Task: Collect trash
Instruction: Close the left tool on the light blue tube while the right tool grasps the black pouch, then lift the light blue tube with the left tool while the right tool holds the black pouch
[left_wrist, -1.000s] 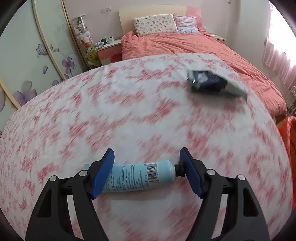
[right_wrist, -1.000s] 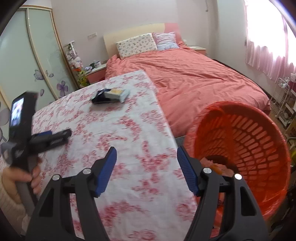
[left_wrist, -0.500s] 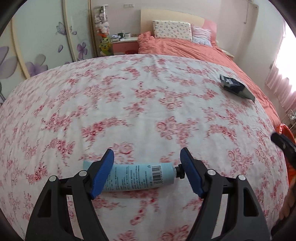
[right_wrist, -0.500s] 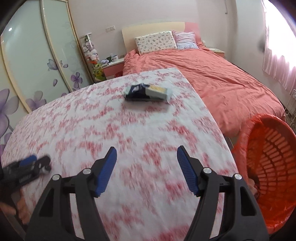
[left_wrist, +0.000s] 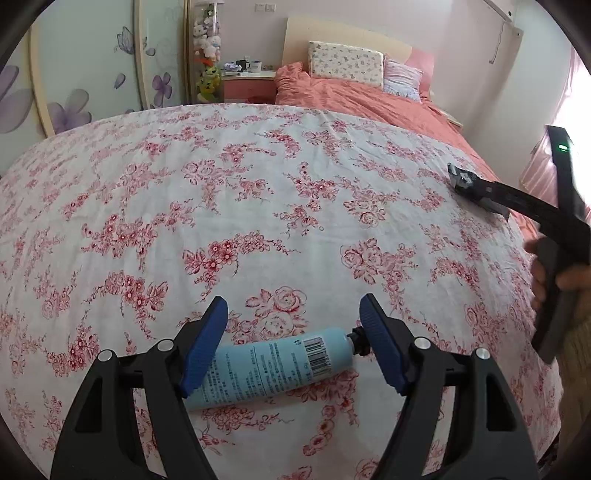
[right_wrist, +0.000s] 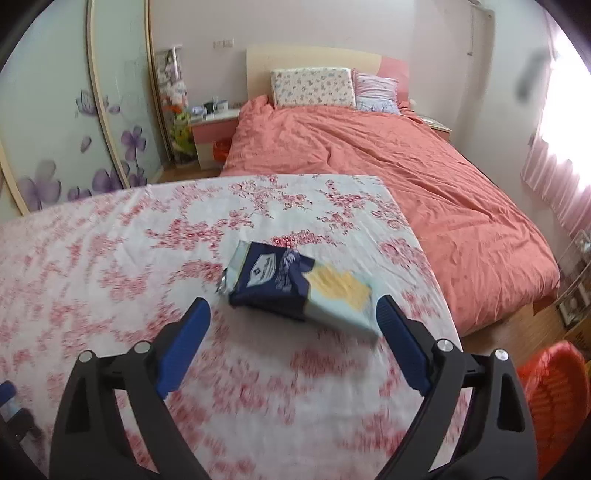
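Observation:
A light blue tube with a barcode lies on the floral tablecloth between the open fingers of my left gripper; the jaws stand on either side of it, apart from it. My right gripper is open and empty, just short of a dark blue and pale packet lying near the table's right edge. In the left wrist view the right gripper reaches over the packet at the far right. An orange basket stands on the floor at lower right.
A bed with a salmon cover lies beyond the table. A nightstand and a wardrobe with purple flowers stand at the back left. The table's right edge drops to a wooden floor.
My right gripper swung left from the orange basket toward the packet and is now close to it. My left gripper stayed around the blue tube while its view turned slightly.

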